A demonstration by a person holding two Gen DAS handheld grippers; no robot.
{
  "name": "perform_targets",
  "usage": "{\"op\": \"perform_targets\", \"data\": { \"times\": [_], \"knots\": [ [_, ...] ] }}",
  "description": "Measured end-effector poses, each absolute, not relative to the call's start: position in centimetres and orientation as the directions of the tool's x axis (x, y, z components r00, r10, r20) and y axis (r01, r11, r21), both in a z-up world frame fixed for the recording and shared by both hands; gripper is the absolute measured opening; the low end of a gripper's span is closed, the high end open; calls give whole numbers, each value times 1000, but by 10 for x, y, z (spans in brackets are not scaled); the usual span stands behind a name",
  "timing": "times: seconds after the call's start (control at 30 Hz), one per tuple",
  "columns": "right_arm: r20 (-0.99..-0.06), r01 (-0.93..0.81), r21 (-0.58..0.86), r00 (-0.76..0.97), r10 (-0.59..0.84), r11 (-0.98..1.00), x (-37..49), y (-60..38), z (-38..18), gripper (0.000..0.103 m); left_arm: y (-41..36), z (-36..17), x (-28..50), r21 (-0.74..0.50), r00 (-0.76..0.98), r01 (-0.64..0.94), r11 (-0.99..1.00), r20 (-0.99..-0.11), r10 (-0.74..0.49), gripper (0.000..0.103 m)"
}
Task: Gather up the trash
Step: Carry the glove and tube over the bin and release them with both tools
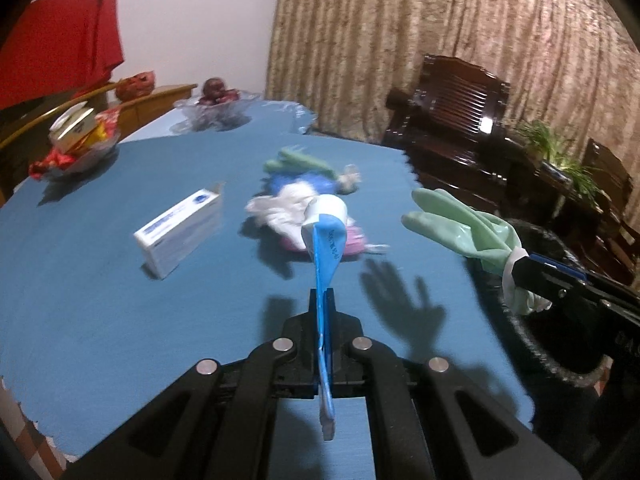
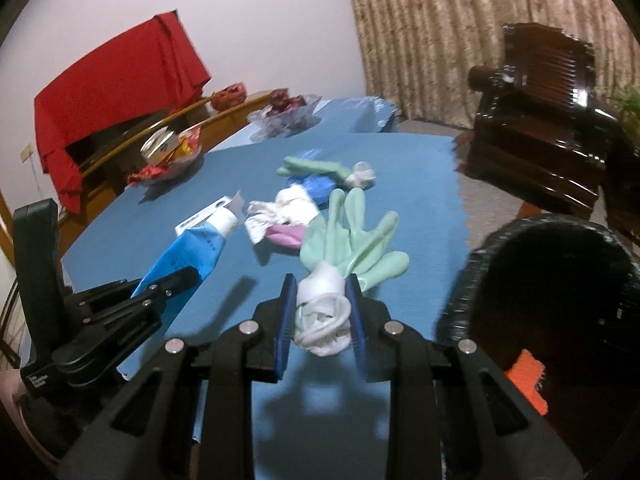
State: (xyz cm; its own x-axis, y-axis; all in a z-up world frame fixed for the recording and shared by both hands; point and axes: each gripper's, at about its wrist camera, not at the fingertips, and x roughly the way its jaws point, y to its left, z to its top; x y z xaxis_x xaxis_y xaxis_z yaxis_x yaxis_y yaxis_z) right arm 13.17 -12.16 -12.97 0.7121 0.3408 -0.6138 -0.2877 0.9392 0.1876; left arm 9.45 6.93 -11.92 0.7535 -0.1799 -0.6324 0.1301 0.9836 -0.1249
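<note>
My left gripper (image 1: pixel 322 300) is shut on a flattened blue and white tube (image 1: pixel 326 240) and holds it above the blue table (image 1: pixel 100 300). It also shows in the right wrist view (image 2: pixel 188 276), with the tube (image 2: pixel 200 240). My right gripper (image 2: pixel 320 284) is shut on the white cuff of a pale green rubber glove (image 2: pixel 352 240), held above the table near the black bin (image 2: pixel 560 280). The glove also shows in the left wrist view (image 1: pixel 460 224). A pile of trash (image 1: pixel 304 200) lies mid-table: white crumpled wrap, a pink piece, a blue piece, another green glove (image 2: pixel 316 166).
A white and blue carton (image 1: pixel 180 232) lies left of the pile. Glass bowls of snacks (image 1: pixel 76 140) and fruit (image 1: pixel 212 100) stand at the far side. The black bin (image 1: pixel 552 320) stands off the table's right edge. Dark wooden chairs (image 2: pixel 540 120) stand beyond it.
</note>
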Motion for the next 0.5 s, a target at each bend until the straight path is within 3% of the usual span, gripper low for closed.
{"op": "perform_targets", "data": {
  "times": [0.5],
  "knots": [
    [-550, -72, 132, 824, 134, 989, 91, -232, -98, 24, -30, -85, 102, -119, 753, 326, 938, -567, -334, 2]
  ]
}}
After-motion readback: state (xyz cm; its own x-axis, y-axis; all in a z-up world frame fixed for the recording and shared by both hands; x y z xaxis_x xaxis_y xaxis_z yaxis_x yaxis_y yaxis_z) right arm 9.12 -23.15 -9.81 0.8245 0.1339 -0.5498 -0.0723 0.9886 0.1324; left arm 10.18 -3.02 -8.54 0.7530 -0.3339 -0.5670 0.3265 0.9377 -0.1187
